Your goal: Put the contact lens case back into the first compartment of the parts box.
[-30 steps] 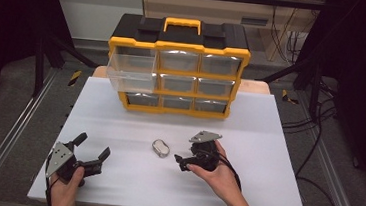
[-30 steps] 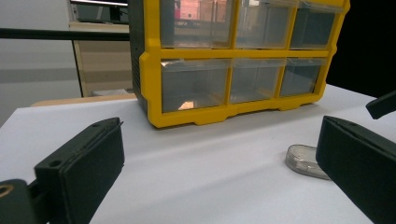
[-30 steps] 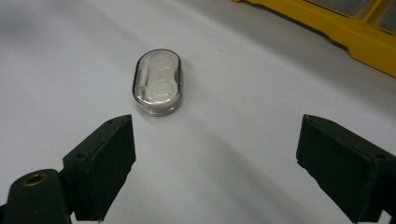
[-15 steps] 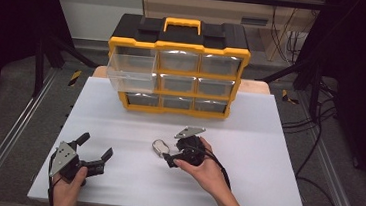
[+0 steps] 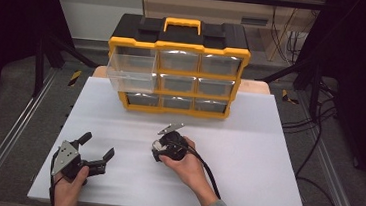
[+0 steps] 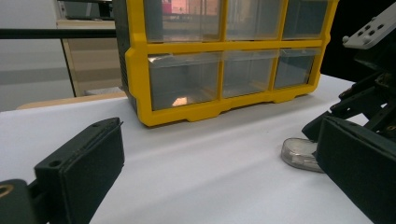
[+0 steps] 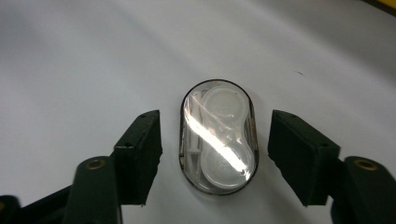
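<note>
Since the picture from one second before, the right gripper [image 5: 159, 148] has been moved to the left, and it is now held over the small clear case [image 7: 217, 135], which has not moved. From the high view the case is hidden under this gripper. In the right gripper view the case is seen lying flat on the white table [image 5: 266, 155], between the two black jaws. The jaws are spread wide, one on each side of the case, and a gap is left on both sides, so the case is not touched. Something white and round can be seen inside the case.

The left gripper [image 5: 97, 151] has been kept near the front left corner of the table, in the person's left hand [image 5: 69, 186]. Its jaws are also spread wide and nothing is held between them. In the left gripper view the case [image 6: 301, 154] is seen on the table just beside the far gripper.

A yellow box of drawers [image 5: 178, 67] is stood at the back edge of the table, near the middle. Its top left drawer [image 5: 131, 68] is pulled out. The case is well apart from the box, in the middle of the table.
</note>
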Action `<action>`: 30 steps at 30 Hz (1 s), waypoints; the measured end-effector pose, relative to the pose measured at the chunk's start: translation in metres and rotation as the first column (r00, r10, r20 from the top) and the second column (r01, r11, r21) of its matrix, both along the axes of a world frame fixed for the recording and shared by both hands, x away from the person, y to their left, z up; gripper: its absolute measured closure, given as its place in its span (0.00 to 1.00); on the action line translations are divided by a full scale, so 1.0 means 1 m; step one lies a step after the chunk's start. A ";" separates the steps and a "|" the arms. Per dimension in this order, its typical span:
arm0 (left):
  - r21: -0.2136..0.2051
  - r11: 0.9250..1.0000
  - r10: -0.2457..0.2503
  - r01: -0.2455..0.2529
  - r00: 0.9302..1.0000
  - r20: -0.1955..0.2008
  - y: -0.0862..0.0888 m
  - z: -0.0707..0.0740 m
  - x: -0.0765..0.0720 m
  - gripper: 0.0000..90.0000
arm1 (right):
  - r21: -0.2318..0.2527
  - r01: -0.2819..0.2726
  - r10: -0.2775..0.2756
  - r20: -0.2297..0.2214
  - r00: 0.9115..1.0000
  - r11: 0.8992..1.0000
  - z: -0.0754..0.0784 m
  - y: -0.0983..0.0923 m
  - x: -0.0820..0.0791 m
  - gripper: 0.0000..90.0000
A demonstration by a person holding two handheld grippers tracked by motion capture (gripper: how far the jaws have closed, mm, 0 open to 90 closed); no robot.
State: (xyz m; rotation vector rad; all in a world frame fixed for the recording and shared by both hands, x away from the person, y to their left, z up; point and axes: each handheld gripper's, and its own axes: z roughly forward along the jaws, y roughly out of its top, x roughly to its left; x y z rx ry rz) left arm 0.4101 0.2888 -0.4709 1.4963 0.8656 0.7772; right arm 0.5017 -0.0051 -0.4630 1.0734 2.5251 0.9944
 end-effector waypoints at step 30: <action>0.024 1.000 0.012 -0.012 1.000 -0.002 0.000 0.000 0.000 0.01 | 0.115 0.036 -0.049 0.117 0.992 0.993 0.021 -0.022 0.003 0.54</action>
